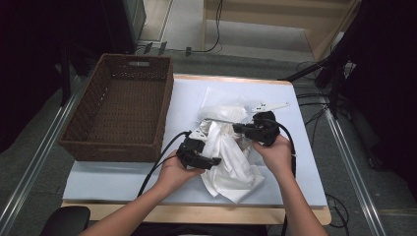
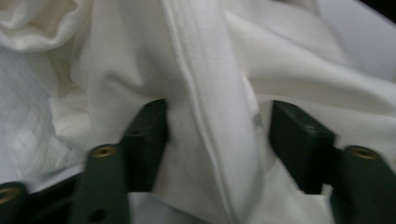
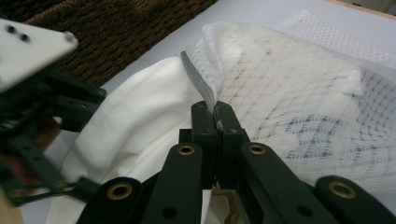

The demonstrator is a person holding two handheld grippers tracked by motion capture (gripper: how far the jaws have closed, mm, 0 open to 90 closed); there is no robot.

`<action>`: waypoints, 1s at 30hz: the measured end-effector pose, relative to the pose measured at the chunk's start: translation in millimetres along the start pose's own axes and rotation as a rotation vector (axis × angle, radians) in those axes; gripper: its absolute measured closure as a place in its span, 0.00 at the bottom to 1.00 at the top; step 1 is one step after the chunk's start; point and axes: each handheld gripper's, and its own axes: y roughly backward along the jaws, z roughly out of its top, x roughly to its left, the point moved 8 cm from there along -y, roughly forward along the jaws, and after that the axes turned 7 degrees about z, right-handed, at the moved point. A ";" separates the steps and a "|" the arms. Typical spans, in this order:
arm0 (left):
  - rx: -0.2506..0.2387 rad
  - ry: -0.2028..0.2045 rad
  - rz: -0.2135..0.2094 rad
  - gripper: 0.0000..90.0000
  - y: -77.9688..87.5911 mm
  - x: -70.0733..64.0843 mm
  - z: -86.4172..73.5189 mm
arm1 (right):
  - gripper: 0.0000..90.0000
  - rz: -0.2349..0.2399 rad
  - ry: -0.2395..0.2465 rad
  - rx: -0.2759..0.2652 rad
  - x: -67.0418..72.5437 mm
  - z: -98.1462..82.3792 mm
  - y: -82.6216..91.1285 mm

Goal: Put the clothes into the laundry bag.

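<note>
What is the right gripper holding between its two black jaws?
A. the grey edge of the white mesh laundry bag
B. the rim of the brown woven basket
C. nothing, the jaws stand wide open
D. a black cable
A: in the right gripper view, the right gripper has its jaws pressed together on the grey edge of the white mesh laundry bag.

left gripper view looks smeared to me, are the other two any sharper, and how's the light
Left gripper view: white cloth soft, jaws blurred. Right gripper view: jaw tips and mesh bag sharp, left gripper out of focus. High view: table bright, surroundings dark.
</note>
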 end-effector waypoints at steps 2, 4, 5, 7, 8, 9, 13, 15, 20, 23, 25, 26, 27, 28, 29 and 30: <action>0.008 0.026 -0.005 0.67 -10.0 5.2 0.4 | 1.00 0.002 0.001 0.001 0.6 -0.1 -0.1; 0.000 0.037 -0.013 0.81 -15.1 9.6 2.5 | 1.00 0.005 0.008 0.003 1.7 0.0 -0.6; 0.000 0.052 -0.029 0.88 -15.7 10.9 3.6 | 1.00 0.006 0.008 0.002 2.4 0.2 -0.8; -0.002 0.091 -0.064 0.94 -13.6 12.1 5.6 | 1.00 0.008 0.012 0.001 4.7 1.1 -1.2; -0.010 0.090 -0.072 0.95 -9.9 11.7 6.9 | 1.00 0.007 0.018 0.002 5.5 1.7 -0.9; -0.028 0.086 -0.078 0.95 -4.5 11.2 9.1 | 1.00 0.007 0.016 -0.001 7.1 2.7 -0.3; -0.107 0.094 -0.106 0.96 22.4 7.2 26.4 | 1.00 0.016 0.031 -0.016 13.2 8.5 2.7; -0.138 0.072 -0.103 0.96 34.8 3.6 36.2 | 1.00 0.036 0.030 -0.037 18.0 12.6 4.3; -0.205 0.013 -0.101 0.96 51.4 -8.3 61.9 | 1.00 0.062 0.072 -0.072 32.6 22.6 10.2; -0.157 -0.002 -0.096 0.96 33.6 -8.4 67.5 | 1.00 0.061 0.070 -0.066 33.9 22.8 10.5; -0.129 -0.011 -0.086 0.96 19.0 -7.6 68.9 | 1.00 0.074 0.066 -0.061 32.4 20.9 9.6; -0.114 -0.011 -0.090 0.96 11.6 -6.7 69.7 | 1.00 0.078 0.058 -0.058 31.7 19.6 9.5; -0.099 -0.005 -0.086 0.96 4.7 -4.5 70.3 | 1.00 0.080 0.058 -0.058 30.5 18.8 9.2; -0.098 0.009 -0.087 0.96 -1.0 -2.4 71.7 | 1.00 0.078 0.052 -0.053 29.4 17.7 9.4; -0.095 0.008 -0.083 0.95 -6.2 -0.2 73.1 | 1.00 0.076 0.051 -0.050 27.5 16.8 9.6; -0.095 0.003 -0.073 0.95 -10.6 2.1 74.5 | 1.00 0.071 0.047 -0.050 25.5 15.8 9.9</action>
